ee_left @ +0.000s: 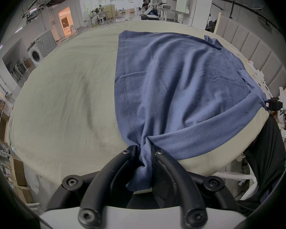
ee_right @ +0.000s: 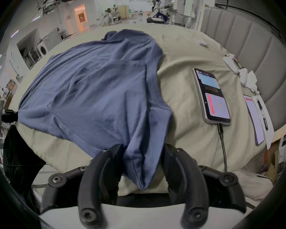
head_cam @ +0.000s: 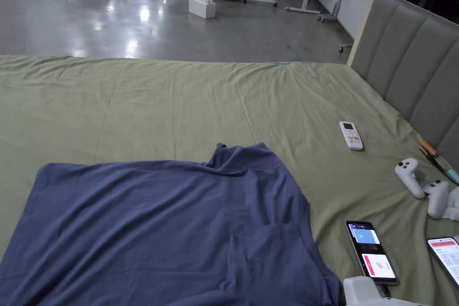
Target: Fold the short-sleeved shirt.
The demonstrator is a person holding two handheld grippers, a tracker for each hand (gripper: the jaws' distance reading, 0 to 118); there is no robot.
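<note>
While the blue shirt [head_cam: 161, 226] lies spread on the bed [head_cam: 179, 96], each claw pinches a near corner — left claw [ee_left: 144, 151] on the hem, right claw [ee_right: 143, 151] on its side — likely to lift that edge and fold it over.

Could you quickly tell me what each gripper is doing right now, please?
Left gripper: shut on the blue shirt.
Right gripper: jaws apart, shirt fabric draped between them; grip cannot be told.
</note>
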